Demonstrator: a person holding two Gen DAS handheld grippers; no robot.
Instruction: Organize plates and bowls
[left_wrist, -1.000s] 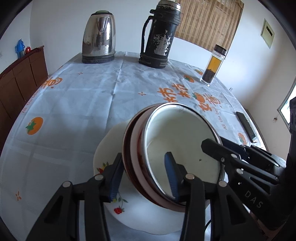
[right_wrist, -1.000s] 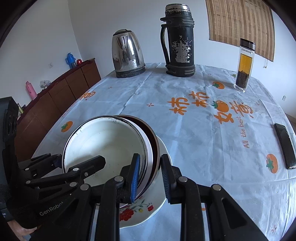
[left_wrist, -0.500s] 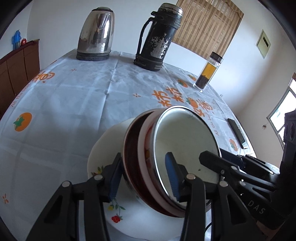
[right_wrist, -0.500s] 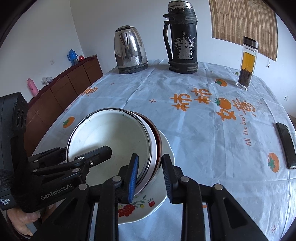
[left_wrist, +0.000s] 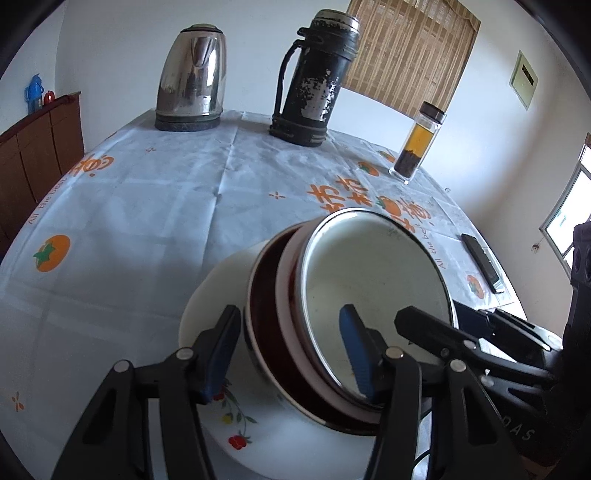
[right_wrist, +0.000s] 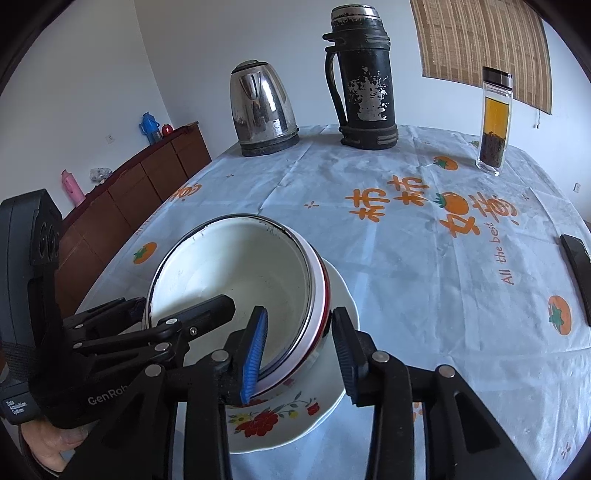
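Since the earlier frames both grippers sit a little wider about the bowl stack, and the right pads no longer pinch its rim.

Table (right_wrist: 406, 258): white cloth with orange persimmon print. Far end, standing upright: steel kettle (right_wrist: 261, 110), black thermos (right_wrist: 364, 75), glass tea bottle (right_wrist: 495, 122). Dark phone (right_wrist: 576, 273) lies at the right edge.

Flowered plate (right_wrist: 291, 421): flat on the cloth at the near edge, carrying the bowls.

Bowl stack: white enamel bowl (right_wrist: 236, 280) nested in a white-and-red bowl (left_wrist: 284, 280), that in a dark red bowl (left_wrist: 264, 291). Stack tilted, resting on the plate.

Left gripper (left_wrist: 291, 350): jaws spread, straddling the stack's rim, one pad outside the dark red bowl, one inside the enamel bowl.

Right gripper (right_wrist: 299, 350): jaws spread, straddling the opposite rim; inner pad inside the enamel bowl, outer pad apart from the wall.
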